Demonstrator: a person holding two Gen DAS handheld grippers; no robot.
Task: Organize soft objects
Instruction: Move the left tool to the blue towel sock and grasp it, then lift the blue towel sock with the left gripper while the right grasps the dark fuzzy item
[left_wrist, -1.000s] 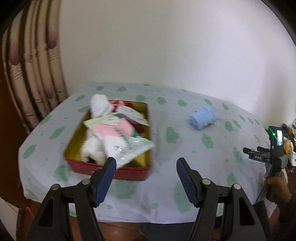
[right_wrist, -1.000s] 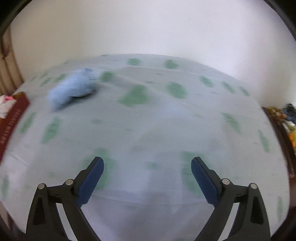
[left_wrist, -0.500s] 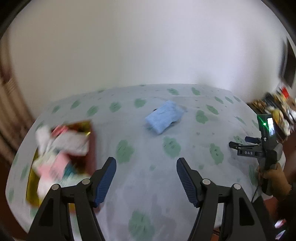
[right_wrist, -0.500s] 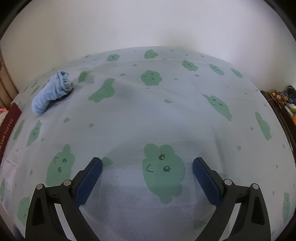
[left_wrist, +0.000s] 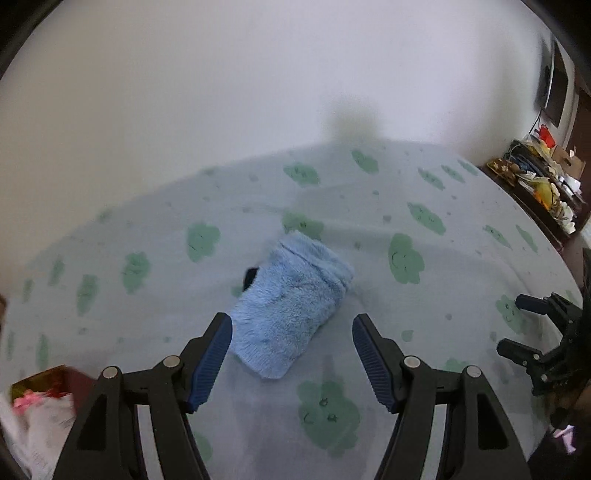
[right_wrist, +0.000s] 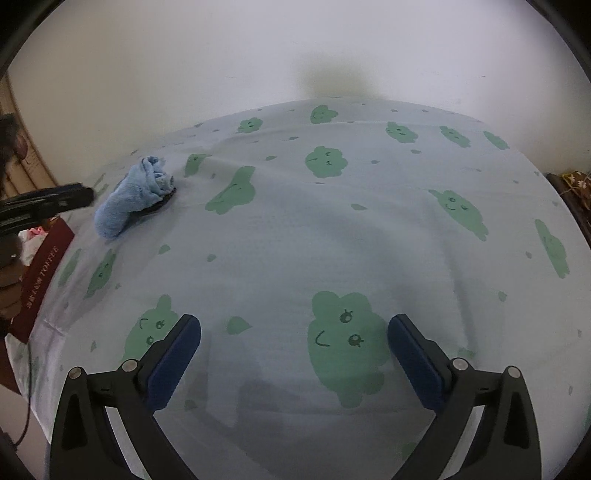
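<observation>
A fluffy light-blue folded cloth (left_wrist: 291, 302) lies on the table's green-patterned cloth (left_wrist: 424, 221), with a small dark thing under its far left edge. My left gripper (left_wrist: 291, 354) is open, and its near end lies between the fingertips. In the right wrist view the blue cloth (right_wrist: 129, 195) lies far left, with the left gripper's fingertips (right_wrist: 55, 197) next to it. My right gripper (right_wrist: 293, 350) is open and empty over bare tablecloth (right_wrist: 332, 229). A red tin (left_wrist: 48, 380) holding white and pink soft things sits at bottom left.
The red tin's side (right_wrist: 40, 280) shows at the left edge of the right wrist view. The right gripper (left_wrist: 539, 339) shows at the right of the left wrist view. A cluttered dark shelf (left_wrist: 535, 181) stands beyond the table's right end. A plain wall runs behind the table.
My left gripper has swung right from the red tin and closed in on the blue cloth, which now lies between its open fingers. My right gripper has shifted little.
</observation>
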